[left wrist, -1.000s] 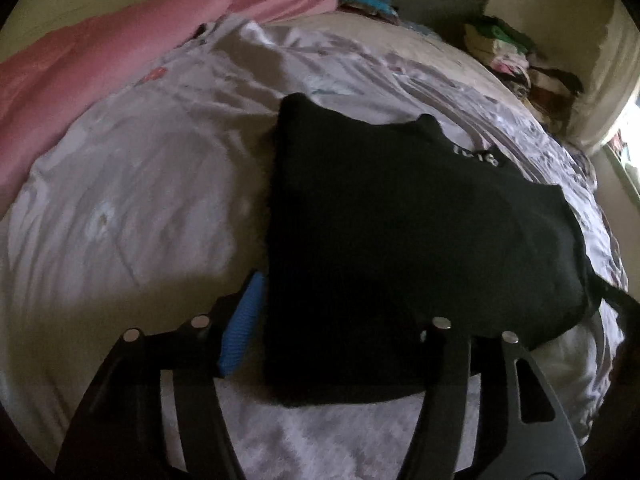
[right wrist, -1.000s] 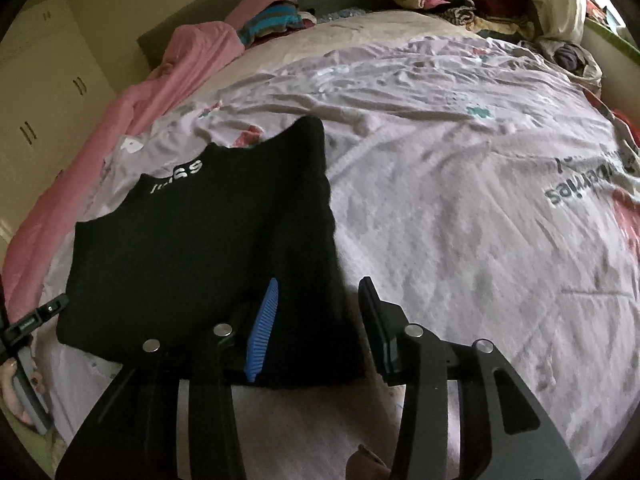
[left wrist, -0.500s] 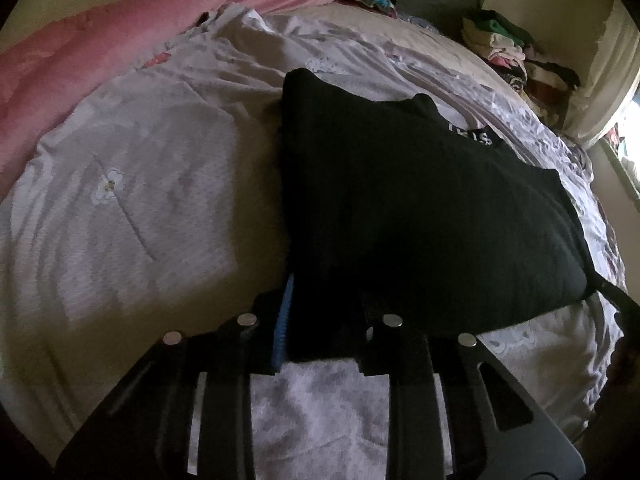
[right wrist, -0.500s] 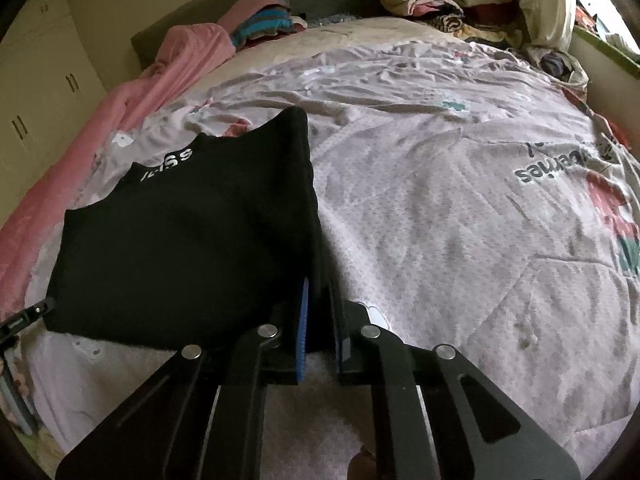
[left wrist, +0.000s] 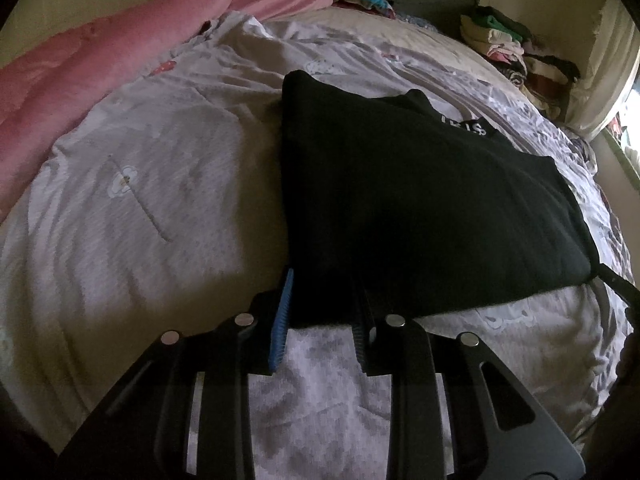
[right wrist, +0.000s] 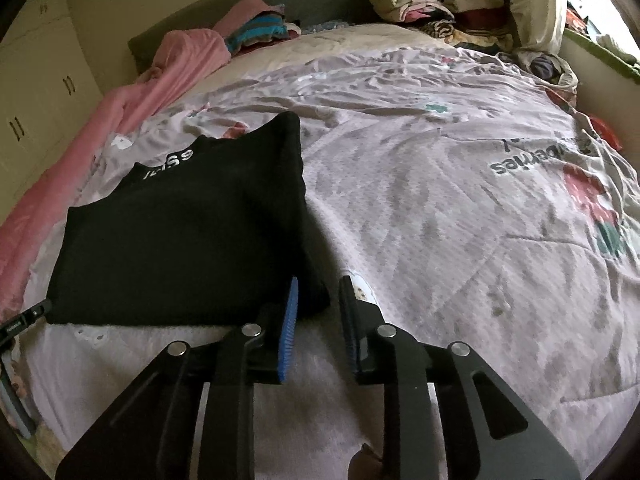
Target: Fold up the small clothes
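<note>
We find the folded garment [left wrist: 420, 216] lying flat on the bedspread [left wrist: 160, 200], near the bed's front edge. In the left wrist view the blanket [left wrist: 80, 72] runs along the bed's left side, well apart from the garment. Behind it — at the head of the bed — sit a small pile of clothes [right wrist: 260, 32] on the left and a larger heap of clothes [right wrist: 432, 12] on the right.

- Bed [right wrist: 440, 208] with pale printed quilt fills view.
- Pink blanket [left wrist: 80, 64] along one edge.
- Cream cabinets [right wrist: 36, 92] beyond.
- Clothes pile [right wrist: 432, 4] by bright window [right wrist: 600, 8].
</note>
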